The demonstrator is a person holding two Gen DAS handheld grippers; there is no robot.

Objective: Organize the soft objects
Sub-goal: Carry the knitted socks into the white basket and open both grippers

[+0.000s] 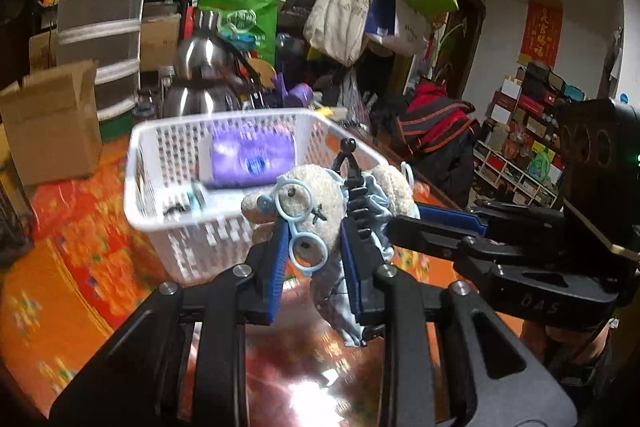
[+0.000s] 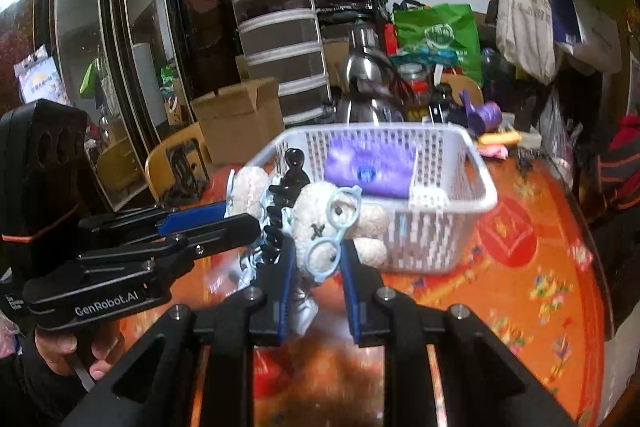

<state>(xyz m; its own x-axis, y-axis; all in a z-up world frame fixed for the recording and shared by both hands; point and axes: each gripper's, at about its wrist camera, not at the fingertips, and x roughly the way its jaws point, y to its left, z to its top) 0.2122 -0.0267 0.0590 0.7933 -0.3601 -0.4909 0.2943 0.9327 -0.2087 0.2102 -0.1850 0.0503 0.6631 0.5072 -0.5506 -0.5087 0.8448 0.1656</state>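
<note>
A beige plush bear [image 1: 316, 203] with pale blue glasses and a black claw clip is held in the air just in front of a white plastic basket [image 1: 160, 171]. My left gripper [image 1: 316, 247] is shut on the bear's head. My right gripper [image 1: 404, 223] comes in from the right and is shut on the bear's body side. In the right wrist view my right gripper [image 2: 316, 259] clamps the bear [image 2: 324, 215], and my left gripper [image 2: 240, 215] grips it from the left. A purple soft pack [image 2: 370, 167] lies inside the basket [image 2: 452, 227].
The table has an orange patterned cloth [image 2: 540, 267]. A cardboard box [image 1: 52, 123], steel kettles [image 1: 200, 75], a mesh drawer tower [image 2: 280, 39] and bags [image 1: 352, 11] crowd the far side. Small purple and yellow items [image 2: 488, 123] lie behind the basket.
</note>
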